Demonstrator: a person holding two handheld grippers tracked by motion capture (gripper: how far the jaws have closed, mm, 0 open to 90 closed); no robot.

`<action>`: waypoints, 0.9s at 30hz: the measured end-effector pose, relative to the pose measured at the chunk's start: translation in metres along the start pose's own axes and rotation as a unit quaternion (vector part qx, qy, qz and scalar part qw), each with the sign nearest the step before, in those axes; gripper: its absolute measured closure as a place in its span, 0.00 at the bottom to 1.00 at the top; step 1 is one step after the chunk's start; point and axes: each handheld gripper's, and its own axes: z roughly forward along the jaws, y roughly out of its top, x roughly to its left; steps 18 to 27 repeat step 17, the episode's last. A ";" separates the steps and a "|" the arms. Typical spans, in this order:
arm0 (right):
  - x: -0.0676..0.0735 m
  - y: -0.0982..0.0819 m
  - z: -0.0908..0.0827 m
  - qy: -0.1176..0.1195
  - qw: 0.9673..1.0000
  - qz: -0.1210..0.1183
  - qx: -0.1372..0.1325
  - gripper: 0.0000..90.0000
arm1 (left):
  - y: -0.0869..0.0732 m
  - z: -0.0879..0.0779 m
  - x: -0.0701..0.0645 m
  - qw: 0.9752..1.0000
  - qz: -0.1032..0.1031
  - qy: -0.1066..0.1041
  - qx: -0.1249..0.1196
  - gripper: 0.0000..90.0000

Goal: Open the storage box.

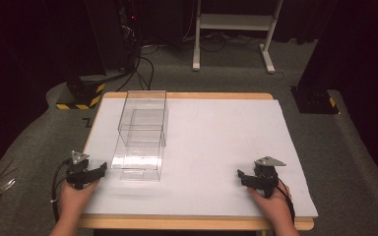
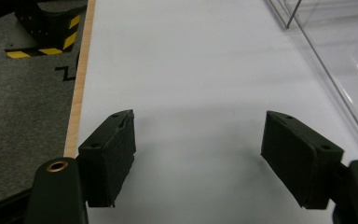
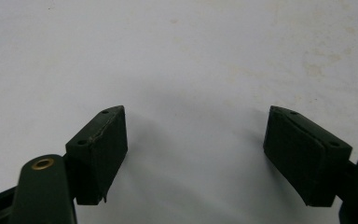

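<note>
A clear plastic box (image 1: 141, 135) with an inner shelf stands on the left half of the white table (image 1: 216, 142). My left gripper (image 1: 97, 172) rests near the table's front left corner, just left of the box's near end, open with nothing between its jaws. In the left gripper view the gripper (image 2: 198, 119) spans bare white surface, and the box wall (image 2: 326, 74) runs along the right side. My right gripper (image 1: 241, 175) sits near the front right, open and empty. Its own view shows the right gripper (image 3: 196, 112) over bare table.
The table's wooden left edge (image 2: 77, 93) borders grey carpet. A black base with yellow-black stripes (image 1: 81, 93) stands beyond the back left corner. A white desk frame (image 1: 234, 29) stands behind. Another dark base (image 1: 315, 101) sits at the back right.
</note>
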 end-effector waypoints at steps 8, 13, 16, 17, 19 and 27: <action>0.000 0.000 0.000 -0.003 1.000 -0.002 0.000 0.24 | -0.002 0.001 0.000 1.000 -0.009 -0.003 0.000 0.29; 0.000 0.000 0.000 -0.003 1.000 -0.002 0.001 0.24 | -0.002 0.001 0.000 1.000 -0.007 -0.002 0.000 0.29; 0.000 0.000 0.000 -0.004 1.000 -0.002 0.001 0.24 | -0.002 0.001 -0.001 1.000 -0.007 -0.002 -0.001 0.29; 0.000 0.000 0.000 -0.004 1.000 -0.002 0.001 0.24 | -0.002 0.001 -0.001 1.000 -0.007 -0.002 -0.001 0.29; 0.000 0.000 0.000 -0.004 1.000 -0.002 0.001 0.24 | -0.002 0.001 -0.001 1.000 -0.007 -0.002 -0.001 0.29; 0.000 0.000 0.000 -0.004 1.000 -0.002 0.001 0.24 | -0.002 0.001 -0.001 1.000 -0.007 -0.002 -0.001 0.29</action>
